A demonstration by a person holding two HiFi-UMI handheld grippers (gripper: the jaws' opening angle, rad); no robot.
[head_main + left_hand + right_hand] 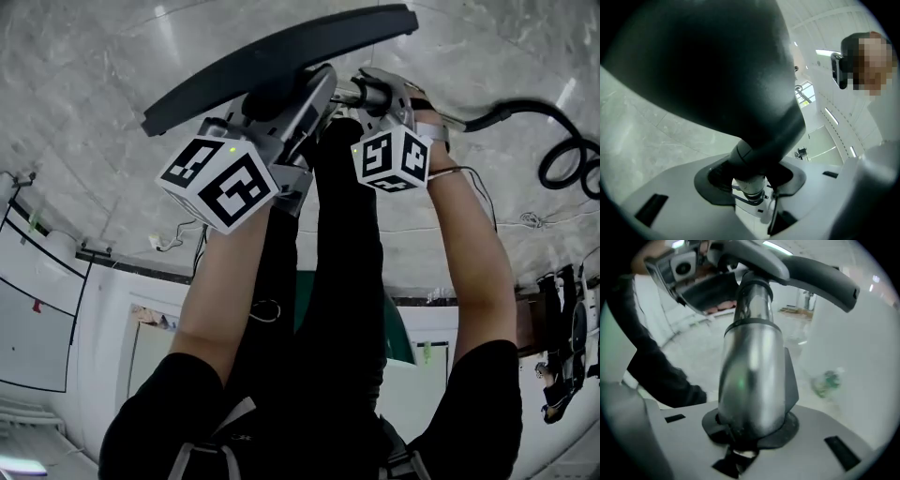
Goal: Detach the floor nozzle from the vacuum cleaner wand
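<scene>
L gripper [750,187] clamps the floor nozzle [708,70] by its neck, R gripper [750,430] just right, clenched on silver wand [750,376], parts prob. joined.

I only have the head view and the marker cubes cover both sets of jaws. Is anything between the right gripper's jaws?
Observer: Yes. The right gripper view shows the right gripper with its jaws pressed on the silver wand, at its wide lower end.
Operator: What about the other one?
Observer: In the left gripper view, the left gripper is clamped on the dark neck of the floor nozzle.
Operator: Are the two parts joined or apart?
Observer: They look joined. In the right gripper view the wand's narrow chrome tube runs up into the nozzle's grey neck with no gap showing.
</scene>
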